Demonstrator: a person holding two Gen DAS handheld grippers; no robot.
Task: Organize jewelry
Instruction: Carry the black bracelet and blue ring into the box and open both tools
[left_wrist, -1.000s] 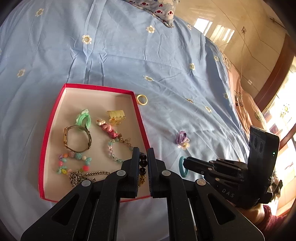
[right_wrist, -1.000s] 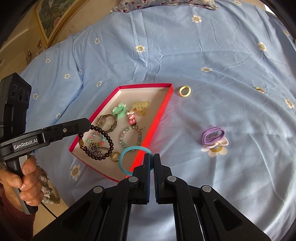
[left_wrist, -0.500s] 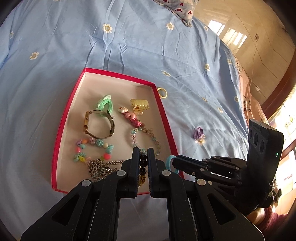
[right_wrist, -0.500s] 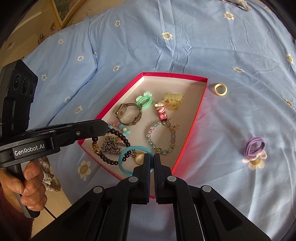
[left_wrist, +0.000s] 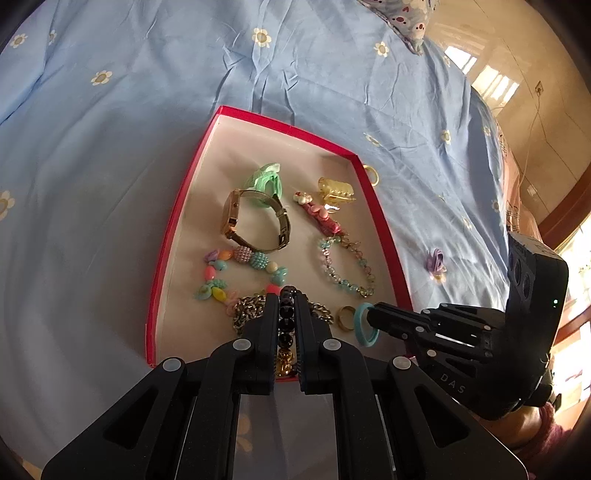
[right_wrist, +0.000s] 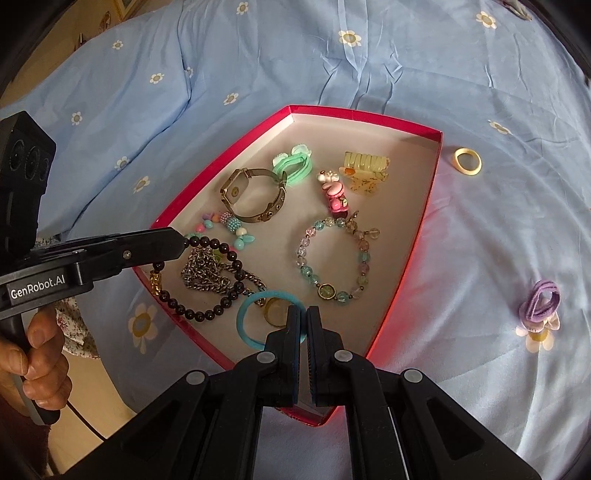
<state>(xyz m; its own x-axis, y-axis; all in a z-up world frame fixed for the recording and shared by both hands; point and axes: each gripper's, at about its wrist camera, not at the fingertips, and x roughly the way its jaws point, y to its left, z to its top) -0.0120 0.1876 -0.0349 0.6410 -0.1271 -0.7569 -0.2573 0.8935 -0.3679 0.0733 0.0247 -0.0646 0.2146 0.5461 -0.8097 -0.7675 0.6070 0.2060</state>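
Red-walled, cream-lined tray (right_wrist: 413, 258) lies on a bed covered by a blue sheet (right_wrist: 480, 221) printed with small daisies.

Left gripper (left_wrist: 286, 314): jaws clamped on a dark beaded bracelet (right_wrist: 221, 273). In the right wrist view the bracelet hangs from the gripper tips over the near left corner of the tray, its loop draped across a silver chain (right_wrist: 207, 275) and partly past the tray's edge. A hand (right_wrist: 33, 354) grips the handle of this tool.

Right gripper (right_wrist: 303, 325): jaws closed on a teal hair ring (right_wrist: 251, 317), held above the tray's near end. A gold ring (right_wrist: 275, 312) lies on the tray floor just behind the teal one.

Contents resting in the tray:
- a wristwatch (right_wrist: 253, 195) standing on its side;
- a green hair tie (right_wrist: 293, 166) touching the watch strap;
- a yellow claw clip (right_wrist: 365, 170) toward the far right corner;
- a pink charm clip (right_wrist: 334, 195) just beside the claw clip;
- a pastel glass-bead bracelet (right_wrist: 336, 258) lying flat;
- a multicoloured bead bracelet (left_wrist: 240, 269) near the left wall.

Outside the tray, on the sheet: a pale yellow ring (right_wrist: 467, 160) just beside the far right corner, and a purple hair tie (right_wrist: 539, 301) well apart to the right.
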